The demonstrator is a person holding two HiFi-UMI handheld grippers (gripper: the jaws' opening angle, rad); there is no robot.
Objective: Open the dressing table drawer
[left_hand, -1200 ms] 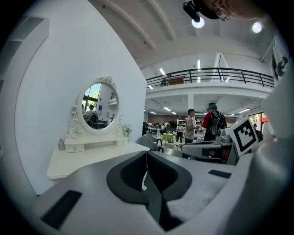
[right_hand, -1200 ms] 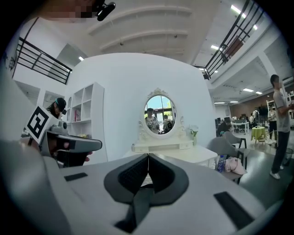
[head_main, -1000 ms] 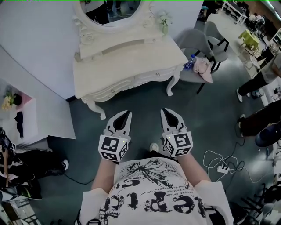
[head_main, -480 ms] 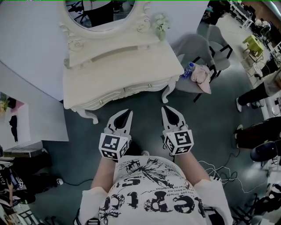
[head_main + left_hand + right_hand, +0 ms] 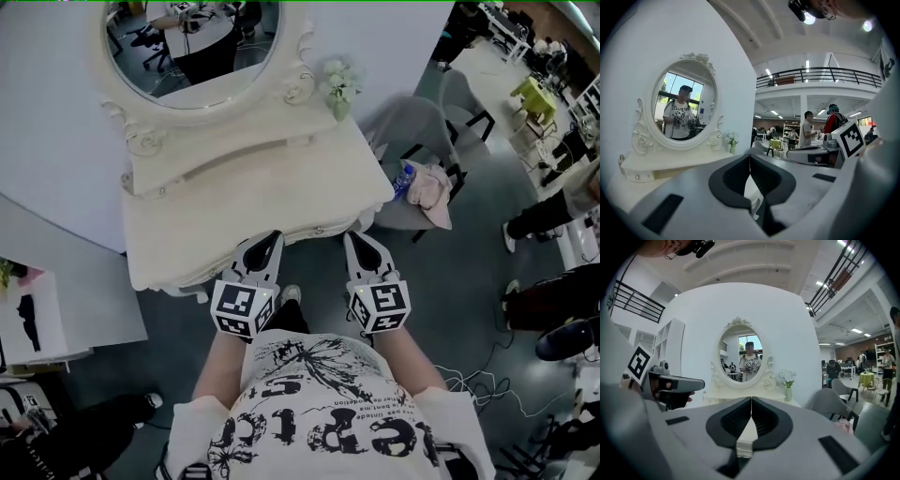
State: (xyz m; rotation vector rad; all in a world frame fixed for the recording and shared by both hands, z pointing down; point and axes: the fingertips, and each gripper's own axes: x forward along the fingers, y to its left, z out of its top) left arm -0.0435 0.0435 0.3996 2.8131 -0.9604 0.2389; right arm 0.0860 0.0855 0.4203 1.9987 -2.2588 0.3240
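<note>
The cream dressing table [image 5: 244, 202] with its oval mirror [image 5: 187, 47] stands straight ahead in the head view. Only a thin strip of the drawer front [image 5: 314, 232] shows under the table's front edge. My left gripper [image 5: 272, 238] and right gripper [image 5: 359, 238] are side by side with their tips at that edge. Both are shut and hold nothing. In the left gripper view the shut left gripper [image 5: 750, 157] points over the tabletop [image 5: 665, 164] below the mirror [image 5: 682, 112]. In the right gripper view the right gripper [image 5: 751, 399] faces the mirror [image 5: 744, 359].
A small vase of flowers [image 5: 339, 86] stands on the table's back right corner. A grey chair [image 5: 412, 122] with a pink cloth [image 5: 429, 187] and a bottle [image 5: 404, 178] stands to the right of the table. Cables [image 5: 478, 389] lie on the floor at lower right, and people stand further right.
The table has come much closer in the head view. Both grippers moved forward together, from over the open floor to the table's front edge, and stayed shut.
</note>
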